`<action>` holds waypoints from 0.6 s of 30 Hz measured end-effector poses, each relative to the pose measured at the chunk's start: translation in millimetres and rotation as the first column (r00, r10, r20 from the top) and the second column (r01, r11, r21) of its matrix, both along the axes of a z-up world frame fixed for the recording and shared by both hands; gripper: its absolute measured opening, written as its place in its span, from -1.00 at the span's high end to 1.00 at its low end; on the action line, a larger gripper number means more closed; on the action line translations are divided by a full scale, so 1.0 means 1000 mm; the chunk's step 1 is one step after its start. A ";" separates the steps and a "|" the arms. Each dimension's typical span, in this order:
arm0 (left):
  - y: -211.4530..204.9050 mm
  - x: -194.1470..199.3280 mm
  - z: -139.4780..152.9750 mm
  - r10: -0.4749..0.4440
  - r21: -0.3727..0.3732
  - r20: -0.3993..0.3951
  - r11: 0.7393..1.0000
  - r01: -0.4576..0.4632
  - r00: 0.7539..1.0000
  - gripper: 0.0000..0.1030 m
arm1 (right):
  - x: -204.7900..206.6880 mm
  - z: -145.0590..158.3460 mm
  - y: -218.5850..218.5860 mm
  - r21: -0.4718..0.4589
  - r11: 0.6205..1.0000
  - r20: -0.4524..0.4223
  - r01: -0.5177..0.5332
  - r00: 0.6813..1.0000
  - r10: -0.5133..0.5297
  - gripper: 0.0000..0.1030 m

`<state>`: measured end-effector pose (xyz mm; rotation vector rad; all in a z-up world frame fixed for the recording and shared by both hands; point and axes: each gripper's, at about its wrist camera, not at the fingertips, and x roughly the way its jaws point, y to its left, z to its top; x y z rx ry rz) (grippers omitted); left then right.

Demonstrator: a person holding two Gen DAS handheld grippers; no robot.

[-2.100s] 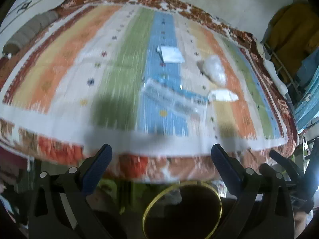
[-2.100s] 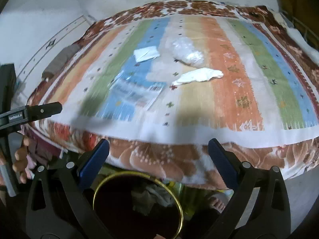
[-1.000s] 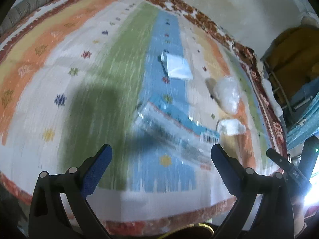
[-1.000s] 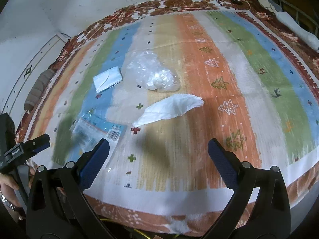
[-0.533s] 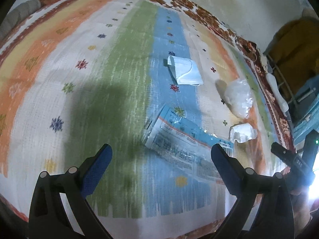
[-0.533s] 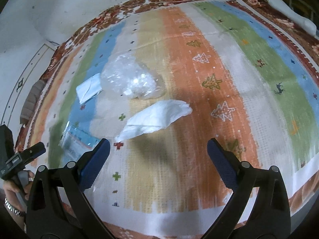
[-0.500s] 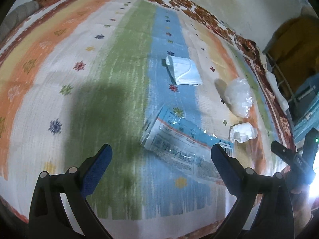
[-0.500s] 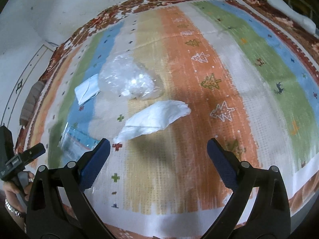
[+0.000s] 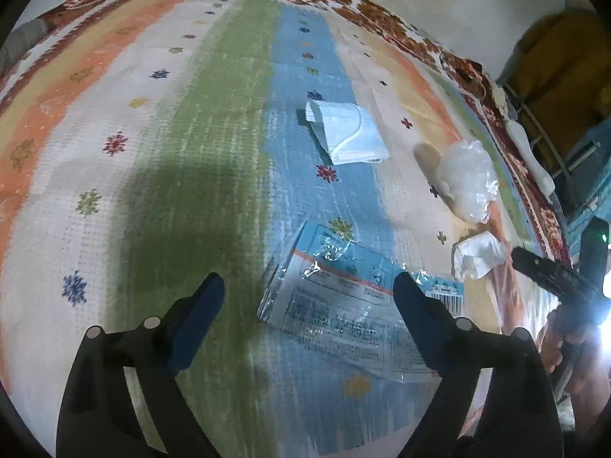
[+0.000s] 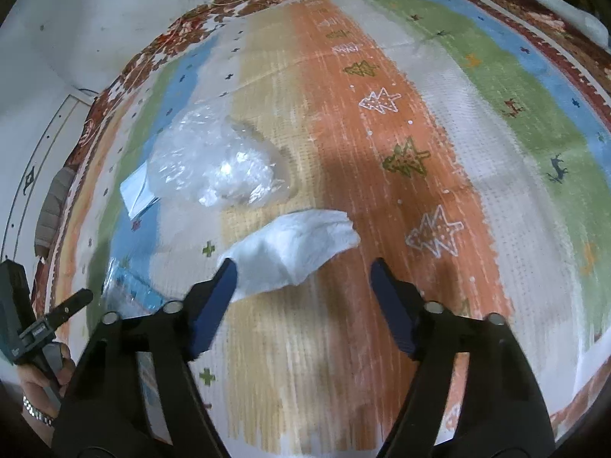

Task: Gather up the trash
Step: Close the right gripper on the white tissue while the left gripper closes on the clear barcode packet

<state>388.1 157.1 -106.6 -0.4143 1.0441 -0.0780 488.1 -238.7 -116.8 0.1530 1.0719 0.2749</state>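
Striped bed cover (image 9: 214, 160) | trash scattered: wrapper (image 9: 343, 305), tissue (image 10: 298, 252), bag (image 10: 214, 168), mask (image 9: 347, 133) | left tool (image 9: 309, 297) closing over wrapper, empty | right tool (image 10: 301, 278) closing at tissue's near edge, likely to pinch it

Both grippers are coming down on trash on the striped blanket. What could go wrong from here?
The flat plastic wrapper lies flush on the blanket, so the closing left gripper may slide off it or pinch fabric. The right gripper, also closing, has only the white tissue's near edge between its fingers, so it might tear or slip.
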 end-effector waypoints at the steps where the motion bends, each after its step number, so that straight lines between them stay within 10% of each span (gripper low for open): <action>1: 0.000 0.001 -0.001 -0.008 0.002 0.000 1.000 0.008 1.000 -0.65 | 0.004 -0.004 0.000 0.008 1.000 -0.015 0.002 1.000 -0.002 -0.20; 6: 0.003 0.006 -0.014 -0.009 -0.014 -0.036 1.000 0.008 0.999 -0.51 | 0.013 -0.014 0.002 0.047 0.999 -0.052 0.021 0.998 -0.018 0.00; 11: 0.006 0.006 -0.023 -0.007 -0.016 -0.050 1.000 0.007 0.999 -0.39 | 0.015 -0.018 0.010 0.022 1.000 -0.047 -0.005 0.999 0.006 0.62; 18: -0.003 0.005 -0.024 -0.007 -0.026 -0.074 1.000 0.005 0.997 0.39 | 0.011 -0.011 0.022 0.003 0.999 -0.028 -0.042 0.999 0.042 0.88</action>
